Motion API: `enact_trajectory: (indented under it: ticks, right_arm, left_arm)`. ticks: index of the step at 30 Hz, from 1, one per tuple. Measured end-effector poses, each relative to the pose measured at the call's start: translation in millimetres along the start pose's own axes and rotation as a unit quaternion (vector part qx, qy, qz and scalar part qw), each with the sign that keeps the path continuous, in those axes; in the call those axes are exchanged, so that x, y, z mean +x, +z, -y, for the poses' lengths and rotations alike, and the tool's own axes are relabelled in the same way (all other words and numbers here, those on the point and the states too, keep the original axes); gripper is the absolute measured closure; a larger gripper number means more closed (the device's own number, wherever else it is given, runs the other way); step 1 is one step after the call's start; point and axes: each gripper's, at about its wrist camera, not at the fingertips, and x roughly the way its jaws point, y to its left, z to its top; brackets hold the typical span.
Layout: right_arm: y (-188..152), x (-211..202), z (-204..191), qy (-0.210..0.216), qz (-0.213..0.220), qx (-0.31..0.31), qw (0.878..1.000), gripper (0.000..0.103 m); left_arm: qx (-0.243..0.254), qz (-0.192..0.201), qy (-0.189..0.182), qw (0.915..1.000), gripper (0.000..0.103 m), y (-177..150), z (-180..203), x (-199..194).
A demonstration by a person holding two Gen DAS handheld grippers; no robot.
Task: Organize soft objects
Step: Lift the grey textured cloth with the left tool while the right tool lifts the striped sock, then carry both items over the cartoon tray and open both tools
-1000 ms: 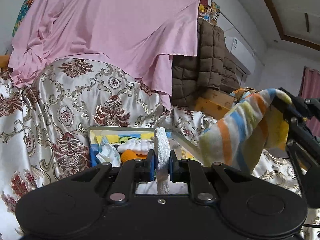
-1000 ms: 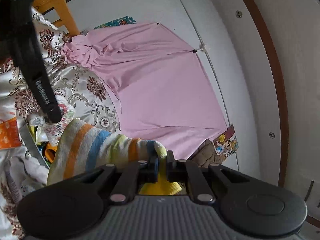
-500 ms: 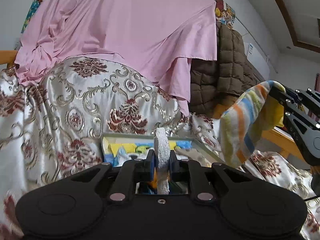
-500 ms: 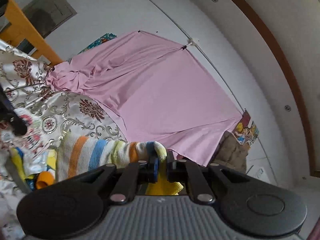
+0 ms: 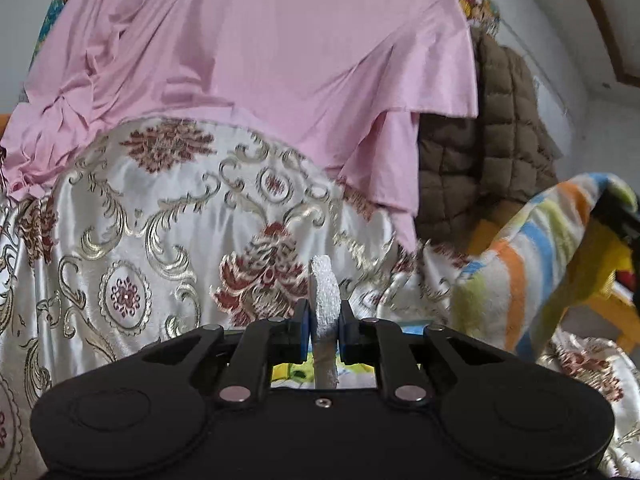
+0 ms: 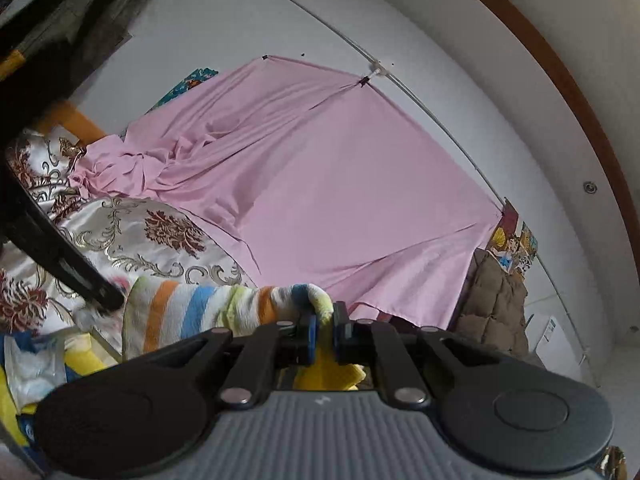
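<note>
My left gripper is shut on a thin white foam pad that stands on edge between its jaws. My right gripper is shut on a striped towel with orange, blue, green and yellow bands. The towel hangs from it to the left. In the left wrist view the same striped towel hangs at the right edge, with the right gripper's black frame on its far end. A box of soft things shows at the lower left of the right wrist view. It is mostly hidden under the left gripper in the left wrist view.
A cream satin cover with red and gold flowers drapes the furniture ahead. A pink sheet hangs behind it, pinned to the wall. A brown quilted blanket hangs at the right. A yellow wooden frame stands behind the towel.
The left gripper has moved forward toward the satin cover, so the box has slipped below its jaws. The right gripper has rolled and risen with the towel. Both grips are unchanged.
</note>
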Motion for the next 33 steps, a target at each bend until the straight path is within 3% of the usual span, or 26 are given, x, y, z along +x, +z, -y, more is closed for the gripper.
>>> enact_trajectory:
  ticks: [8, 16, 20, 28, 31, 33]
  right_arm:
    - [-3.5, 18.6, -6.7, 0.015, -0.01, 0.026, 1.0, 0.094]
    - [-14.7, 44.9, -13.9, 0.054, -0.074, 0.069, 0.993, 0.094]
    - [-23.2, 56.7, -16.1, 0.078, -0.138, 0.095, 0.983, 0.094]
    - [-41.6, 69.7, -23.8, 0.097, -0.226, 0.111, 0.963, 0.094]
    - [-48.6, 79.7, -23.9, 0.102, -0.26, 0.129, 0.951, 0.094]
    - [-57.4, 92.2, -22.2, 0.111, -0.29, 0.156, 0.938, 0.094]
  left_arm:
    - [0.0, -0.053, 0.011, 0.9985, 0.088, -14.6, -9.7, 31.7]
    - [0.004, -0.105, -0.004, 0.9944, 0.088, -31.6, -6.9, 44.5]
    - [0.002, -0.122, -0.002, 0.9925, 0.088, -39.8, -8.7, 47.9]
    - [-0.005, -0.152, 0.002, 0.9884, 0.087, -46.8, -7.8, 56.6]
    - [-0.023, -0.162, 0.008, 0.9865, 0.087, -48.5, -11.1, 62.2]
    - [-0.035, -0.167, 0.009, 0.9853, 0.086, -48.5, -14.2, 65.2]
